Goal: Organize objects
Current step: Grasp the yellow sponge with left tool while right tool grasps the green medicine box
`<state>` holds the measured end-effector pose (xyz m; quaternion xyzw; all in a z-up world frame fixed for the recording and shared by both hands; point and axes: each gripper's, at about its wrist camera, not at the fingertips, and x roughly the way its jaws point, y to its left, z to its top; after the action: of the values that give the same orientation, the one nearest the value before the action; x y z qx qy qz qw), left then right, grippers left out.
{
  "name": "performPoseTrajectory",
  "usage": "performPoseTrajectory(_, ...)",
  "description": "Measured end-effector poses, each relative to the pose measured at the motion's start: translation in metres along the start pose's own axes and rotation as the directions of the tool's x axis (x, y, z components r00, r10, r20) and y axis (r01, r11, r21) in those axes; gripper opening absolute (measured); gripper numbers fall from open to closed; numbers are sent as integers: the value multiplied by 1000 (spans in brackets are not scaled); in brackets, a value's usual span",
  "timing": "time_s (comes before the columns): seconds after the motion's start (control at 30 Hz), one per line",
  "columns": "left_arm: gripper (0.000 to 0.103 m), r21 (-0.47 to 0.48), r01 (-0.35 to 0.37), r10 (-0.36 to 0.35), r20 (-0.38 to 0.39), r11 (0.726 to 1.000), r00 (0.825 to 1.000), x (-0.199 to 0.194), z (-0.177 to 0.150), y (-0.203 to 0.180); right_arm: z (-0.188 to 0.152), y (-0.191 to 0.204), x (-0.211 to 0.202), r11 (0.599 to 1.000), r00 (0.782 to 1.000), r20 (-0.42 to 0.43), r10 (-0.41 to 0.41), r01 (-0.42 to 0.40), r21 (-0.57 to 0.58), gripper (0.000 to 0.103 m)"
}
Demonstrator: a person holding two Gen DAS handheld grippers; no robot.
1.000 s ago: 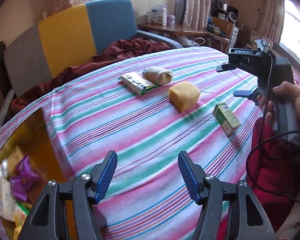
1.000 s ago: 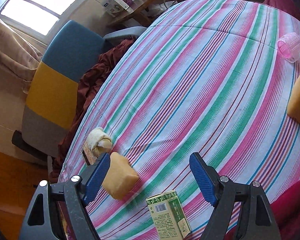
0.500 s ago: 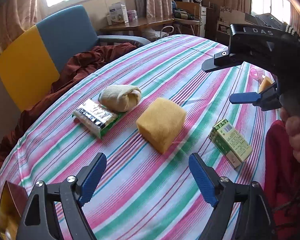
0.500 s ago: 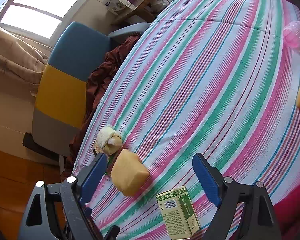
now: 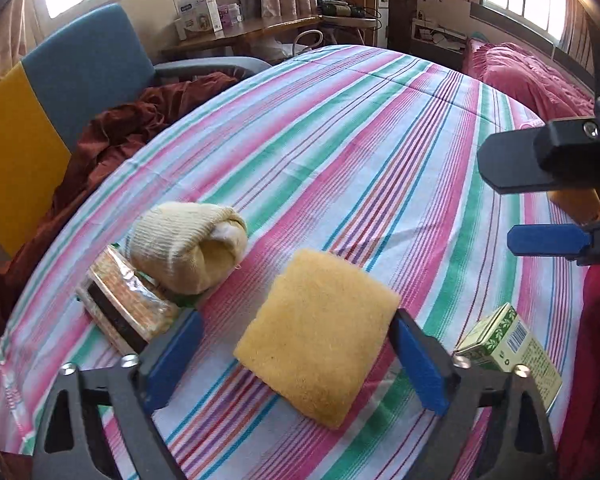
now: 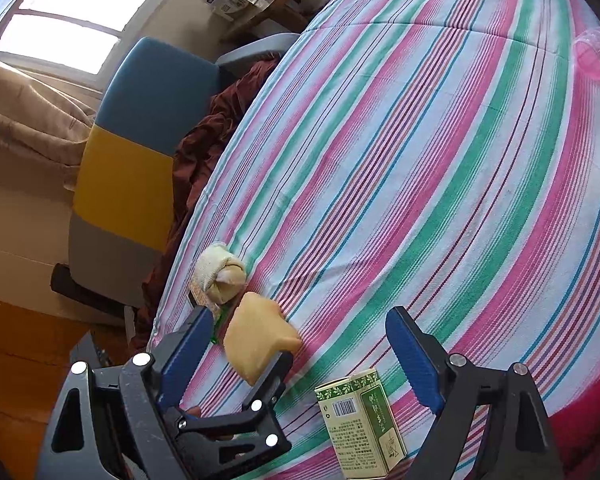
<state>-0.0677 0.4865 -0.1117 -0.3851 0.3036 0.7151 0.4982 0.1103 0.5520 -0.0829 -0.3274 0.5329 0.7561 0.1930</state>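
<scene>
My left gripper (image 5: 296, 354) unclenched, jaws just been closing, straddling yellow sponge (image 5: 316, 334); right pad touching, left apart. Sponge likely light, squashy: grip mid-flanks. My right gripper (image 6: 300, 354) released, empty.

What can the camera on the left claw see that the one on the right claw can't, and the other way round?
Only the left view shows the foil-wrapped packet's face and the pink bedding at the far right. Only the right view shows the pink plastic thing at the table's far edge and the wooden floor. Both show the yellow sponge, rolled sock, green box, striped cloth and blue-and-yellow chair.
</scene>
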Motion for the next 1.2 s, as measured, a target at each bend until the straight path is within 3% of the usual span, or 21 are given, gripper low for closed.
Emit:
performPoseTrajectory(0.03, 64, -29, 43, -43, -2, 999, 999, 0, -3, 0, 0, 0, 0, 1000, 1000, 2, -4, 4, 0, 88)
performPoseTrajectory(0.1, 58, -48, 15, -14, 25, 999, 1000, -7, -14, -5, 1, 0, 0, 1000, 1000, 5, -9, 9, -2, 88)
performPoseTrajectory(0.3, 57, -247, 19, -7, 52, 969, 999, -41, -69, 3, 1, 2, 4, 999, 999, -6, -34, 34, -24, 88)
performPoseTrajectory(0.53, 57, -392, -16, 46, 68, 920, 997, -87, -139, 1, -4, 6, 16, 994, 994, -72, -87, 81, -78, 89)
performPoseTrajectory(0.63, 55, -402, -26, 70, 94, 915, 993, -99, -162, -7, -6, 7, 21, 989, 988, -93, -121, 112, -97, 89)
performPoseTrajectory(0.8, 54, -382, -32, 87, 127, 924, 988, -101, -167, -11, -8, 8, 27, 978, 979, -100, -178, 166, -126, 89)
performPoseTrajectory(0.93, 54, -319, -96, 152, 156, 943, 976, -100, -171, -22, -9, 7, 32, 968, 968, -115, -224, 207, -143, 89)
performPoseTrajectory(1.07, 53, -347, -63, 128, 167, 936, 978, -103, -175, -14, -13, 12, 36, 955, 959, -123, -255, 229, -190, 89)
performPoseTrajectory(1.2, 53, -342, -67, 135, 178, 937, 975, -103, -178, -15, -24, 23, 44, 943, 952, -173, -252, 201, -264, 88)
